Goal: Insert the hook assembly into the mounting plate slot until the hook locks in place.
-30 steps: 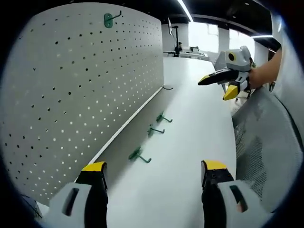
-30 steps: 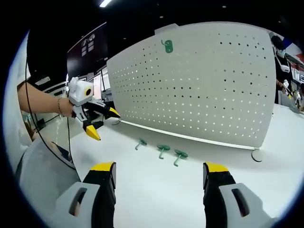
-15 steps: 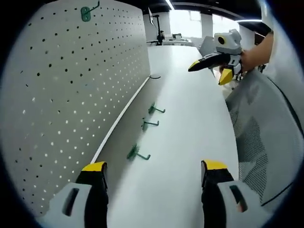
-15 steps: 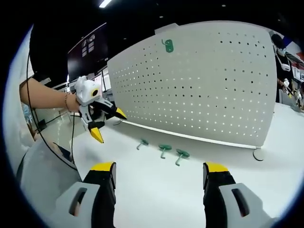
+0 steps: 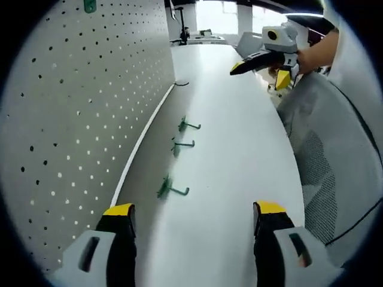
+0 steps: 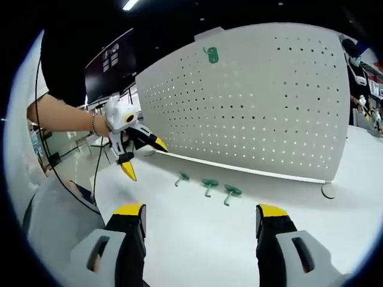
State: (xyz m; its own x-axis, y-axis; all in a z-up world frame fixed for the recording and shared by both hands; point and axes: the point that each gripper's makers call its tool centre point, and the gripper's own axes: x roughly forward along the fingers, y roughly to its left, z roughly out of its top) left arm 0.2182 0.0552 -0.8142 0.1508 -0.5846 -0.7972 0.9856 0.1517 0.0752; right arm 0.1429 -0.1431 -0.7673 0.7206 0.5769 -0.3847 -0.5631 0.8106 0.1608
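Jaws, left gripper (image 5: 194, 218): wide apart and holding nothing; the yellow tips rise at 7 and 5 o'clock in the left gripper view, over bare table.
Jaws, right gripper (image 6: 197, 218): spread just as wide, also empty; in the left gripper view this gripper hangs at 1 o'clock, held by a hand, its tips parted.
Hooks on table: three loose green hooks lie in a row on the white table (image 5: 239, 161) just beside the foot of the pegboard; nearest hook (image 5: 169, 189), middle hook (image 5: 179, 145), far hook (image 5: 187, 125). In the right gripper view they sit just above centre.
Mounted hook: one green hook (image 6: 211, 55) is already seated high on the pegboard (image 6: 257, 107), at 12 o'clock in the right gripper view.
Change, left side: over the last second the left gripper view has swung closer along the board; the loose hooks now lie nearer the picture's centre, and the mounted hook has slid up to the top edge at 11 o'clock. The things themselves have not moved.
Change, right side: seen from the right gripper, the left gripper has come down and in toward the row of hooks; the right view itself has barely shifted.
Meaning: probably an approach to pick up a loose hook; nothing is grasped, and insertion has not begun.
Writing: no brand or label readable on the hooks or board; a dark wall sign at 10 o'clock in the right gripper view has white marks too small to read.
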